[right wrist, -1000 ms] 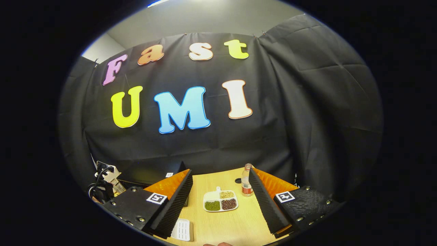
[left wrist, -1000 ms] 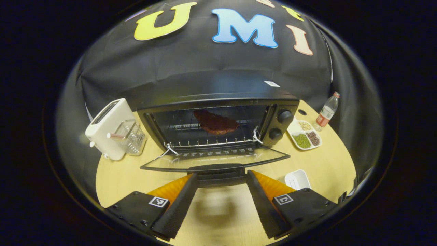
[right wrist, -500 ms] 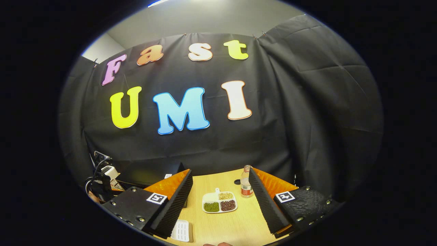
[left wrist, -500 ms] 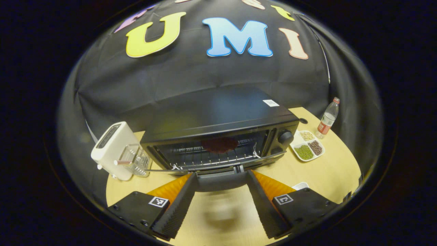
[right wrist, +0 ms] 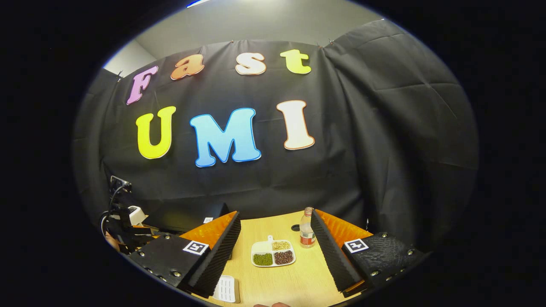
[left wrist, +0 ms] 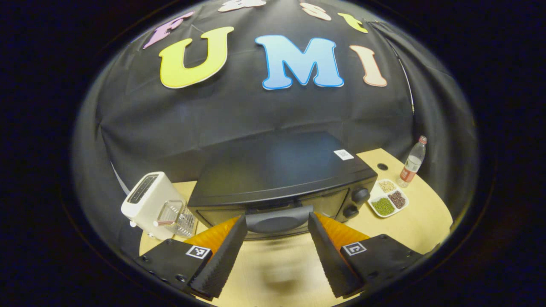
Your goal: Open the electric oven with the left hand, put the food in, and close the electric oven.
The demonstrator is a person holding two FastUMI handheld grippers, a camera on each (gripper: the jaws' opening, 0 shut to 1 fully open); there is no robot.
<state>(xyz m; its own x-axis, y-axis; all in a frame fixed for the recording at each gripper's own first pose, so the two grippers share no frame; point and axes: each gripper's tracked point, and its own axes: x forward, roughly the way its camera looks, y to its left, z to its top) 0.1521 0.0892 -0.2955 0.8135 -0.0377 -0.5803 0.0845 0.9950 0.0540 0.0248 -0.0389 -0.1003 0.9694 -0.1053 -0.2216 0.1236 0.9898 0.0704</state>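
Black oven [left wrist: 277, 175] carries a small unreadable sticker [left wrist: 342, 154]; its door handle [left wrist: 278, 219] sits between the wide left tool [left wrist: 276, 256]; the right tool [right wrist: 276, 256] gapes, holding nothing.

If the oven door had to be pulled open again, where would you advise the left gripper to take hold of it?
Grip the door handle, the wide bar that juts from the top edge of the oven door. Come from the front, one finger above and one below, since the bar runs sideways. The left gripper stands open in front of it, fingers flanking its ends, so it would probably need a quarter turn first.
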